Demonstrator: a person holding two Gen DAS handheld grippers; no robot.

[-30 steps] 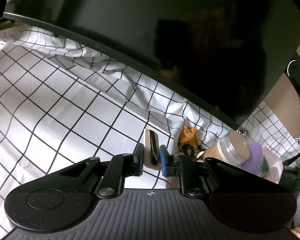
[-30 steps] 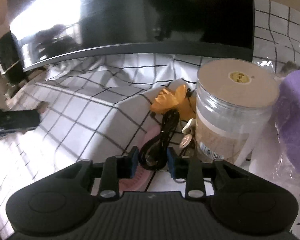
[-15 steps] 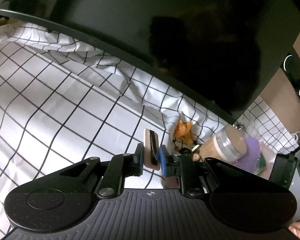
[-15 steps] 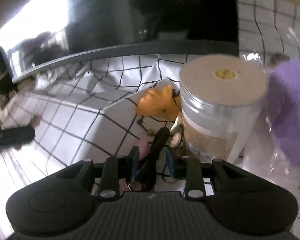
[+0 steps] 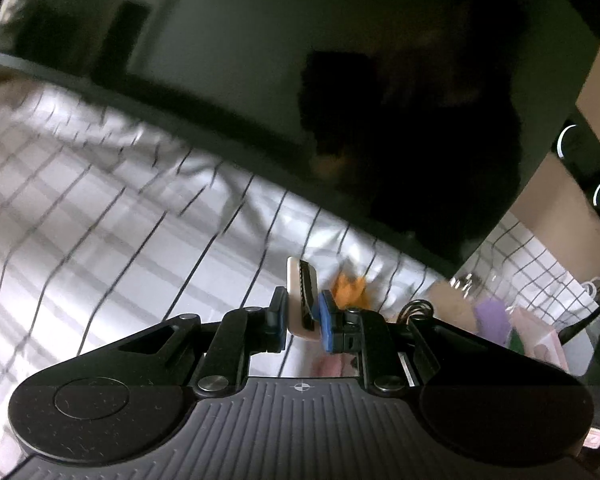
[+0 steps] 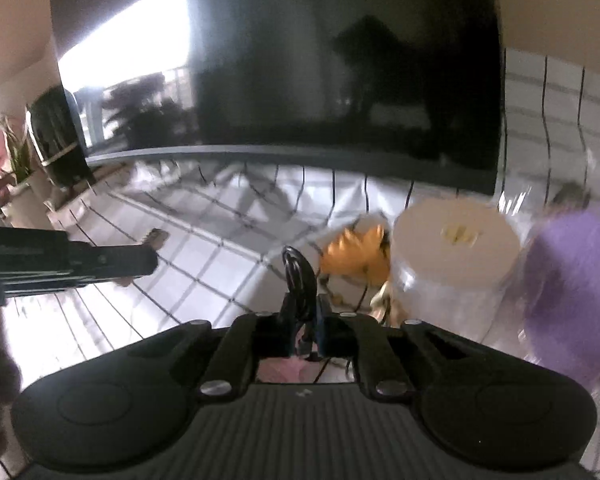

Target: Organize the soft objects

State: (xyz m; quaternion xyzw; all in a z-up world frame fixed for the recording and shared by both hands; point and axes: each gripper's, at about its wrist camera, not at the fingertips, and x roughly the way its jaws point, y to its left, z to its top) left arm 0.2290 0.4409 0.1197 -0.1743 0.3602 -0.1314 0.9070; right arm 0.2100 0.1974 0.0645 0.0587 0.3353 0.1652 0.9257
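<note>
My left gripper (image 5: 303, 312) is shut on a flat beige piece with a black ribbed strip (image 5: 300, 284), held above the checked cloth (image 5: 112, 232). In the right wrist view that gripper (image 6: 80, 266) reaches in from the left. My right gripper (image 6: 303, 320) has a black looped cord (image 6: 298, 276) between its pads; its jaws are closing and pinch the cord, which stands up out of them. A pink soft thing (image 6: 284, 370) lies just below those jaws. An orange crumpled item (image 6: 356, 256) lies on the cloth beyond. The picture is motion-blurred.
A large dark monitor (image 6: 300, 60) stands along the back of the cloth. A clear jar with a tan lid (image 6: 452, 264) stands right of the orange item. Beside it is a purple fluffy thing in a clear bag (image 6: 572, 280). Plants sit far left.
Both grippers have risen from the cloth. The right jaws narrowed on the black cord and lifted it. The left still carries the beige piece.
</note>
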